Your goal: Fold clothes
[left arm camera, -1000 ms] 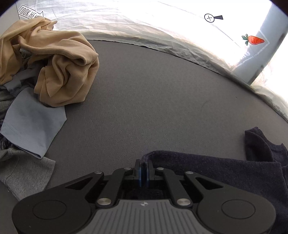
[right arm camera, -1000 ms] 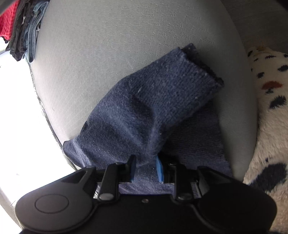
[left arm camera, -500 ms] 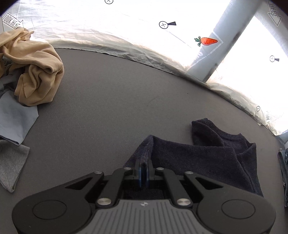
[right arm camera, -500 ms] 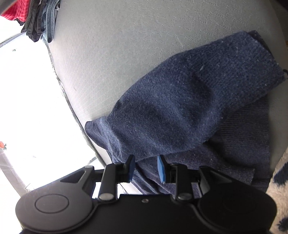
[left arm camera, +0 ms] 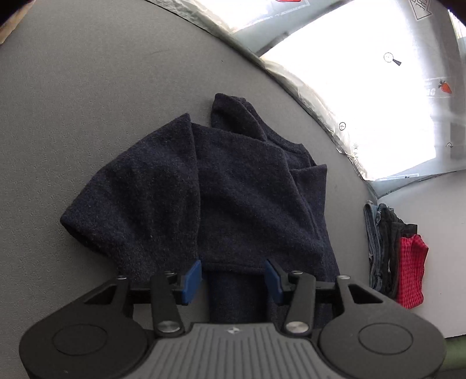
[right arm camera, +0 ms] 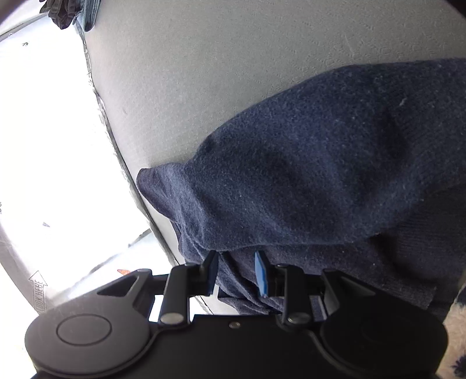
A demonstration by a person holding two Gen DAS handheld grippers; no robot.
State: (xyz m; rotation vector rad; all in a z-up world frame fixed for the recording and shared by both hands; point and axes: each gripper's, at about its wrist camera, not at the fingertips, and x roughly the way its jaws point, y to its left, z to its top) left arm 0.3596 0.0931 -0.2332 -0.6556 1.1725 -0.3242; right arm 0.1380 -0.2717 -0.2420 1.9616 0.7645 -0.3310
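A navy knit sweater (left arm camera: 233, 186) lies bunched and partly folded on the grey table (left arm camera: 87, 102). My left gripper (left arm camera: 233, 278) hovers over its near edge. Its jaws are opening; the blue pads (left arm camera: 192, 277) stand apart on either side of a fold and do not press on it. In the right wrist view the same sweater (right arm camera: 320, 163) drapes across the table near its edge. My right gripper (right arm camera: 236, 272) is shut on a thick bunch of its cloth, which fills the gap between the pads.
A stack of folded clothes (left arm camera: 384, 250) with a red checked piece (left arm camera: 410, 271) sits at the table's right end. It shows again as dark clothes (right arm camera: 70, 14) at the top left. A spotted fleece (right arm camera: 454, 335) lies at the lower right. Bright plastic sheeting (left arm camera: 364, 87) lies beyond the table edge.
My left gripper swung right, away from the tan clothes pile and over the sweater, then opened and let go of the sweater's edge. My right gripper shifted, still holding its bunch of cloth.
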